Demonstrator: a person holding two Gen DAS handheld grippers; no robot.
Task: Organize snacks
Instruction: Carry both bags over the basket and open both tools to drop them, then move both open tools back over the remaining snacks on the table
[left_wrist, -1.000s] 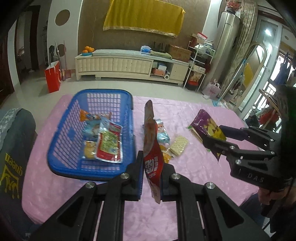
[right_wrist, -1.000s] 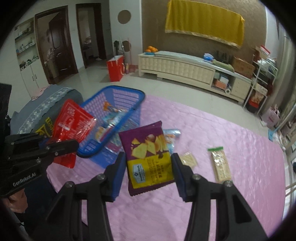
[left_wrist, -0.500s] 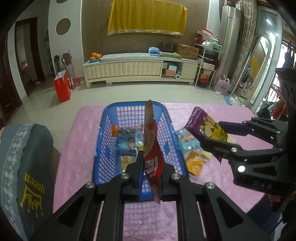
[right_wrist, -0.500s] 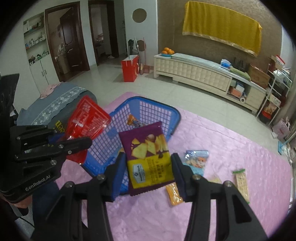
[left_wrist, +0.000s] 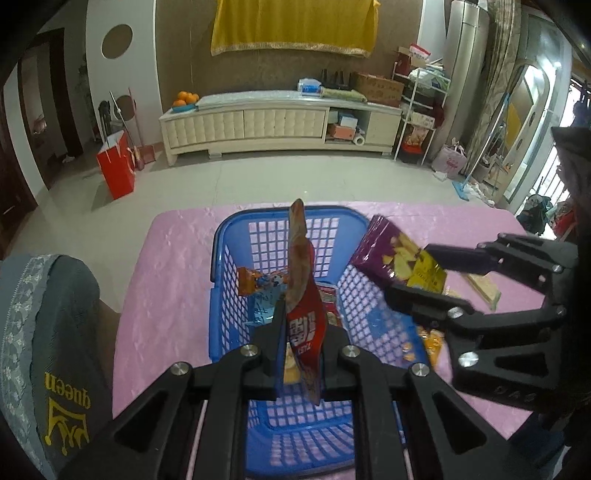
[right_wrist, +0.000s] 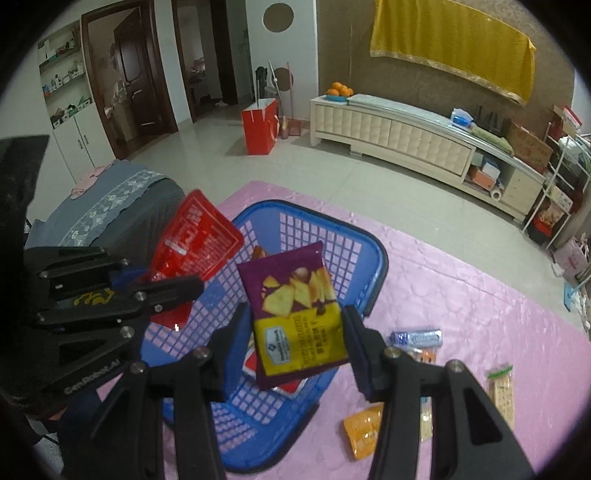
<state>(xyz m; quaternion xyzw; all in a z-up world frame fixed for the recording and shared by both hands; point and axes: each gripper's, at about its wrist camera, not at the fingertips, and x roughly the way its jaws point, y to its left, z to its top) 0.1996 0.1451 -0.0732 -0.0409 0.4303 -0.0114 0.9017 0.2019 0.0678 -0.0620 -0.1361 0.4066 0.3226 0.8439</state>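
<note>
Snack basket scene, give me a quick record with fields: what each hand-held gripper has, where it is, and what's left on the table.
left hand-held gripper: shut on red packet, above the basket
right hand-held gripper: shut on purple chip bag, above the basket
blue basket: on pink tablecloth, a few packets inside
left out on cloth: orange packet, cracker pack, blue-silver packet

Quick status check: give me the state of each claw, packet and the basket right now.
Left claw: shut on red packet, above basket.
Right claw: shut on purple packet, above basket.
Basket: upright on table, holding packets.
Orange packet: lying on pink cloth.
Cracker pack: lying on cloth.
</note>
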